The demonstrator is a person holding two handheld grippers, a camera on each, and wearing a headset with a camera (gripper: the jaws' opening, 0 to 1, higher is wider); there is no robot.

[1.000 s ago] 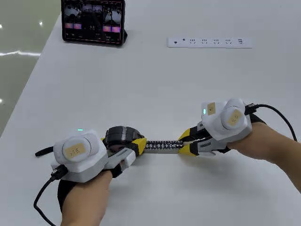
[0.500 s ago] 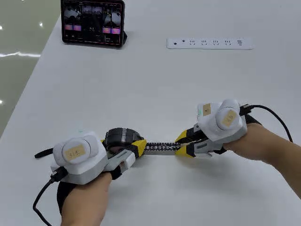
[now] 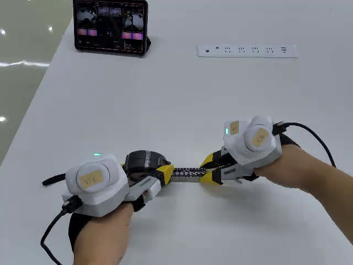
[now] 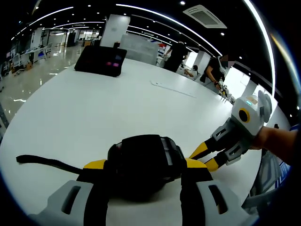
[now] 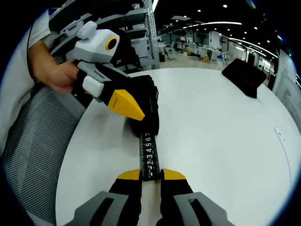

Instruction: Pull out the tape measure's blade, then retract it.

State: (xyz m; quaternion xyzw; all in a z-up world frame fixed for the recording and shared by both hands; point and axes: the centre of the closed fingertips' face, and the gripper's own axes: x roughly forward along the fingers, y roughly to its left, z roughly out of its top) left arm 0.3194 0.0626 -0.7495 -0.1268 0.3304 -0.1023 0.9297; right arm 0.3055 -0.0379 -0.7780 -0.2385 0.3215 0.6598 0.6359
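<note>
While easing the blade back in, with left gripper closed on case and right gripper closed on blade, go slow and straight.

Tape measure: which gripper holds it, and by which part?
The left gripper is shut on the black case; the right gripper pinches the free end of the blade.

A large open-plan lab or office hall: a long white tabletop carries a power strip and a tablet showing camera feeds, with strip ceiling lights, metal racks, a glossy floor and a mesh chair.
</note>
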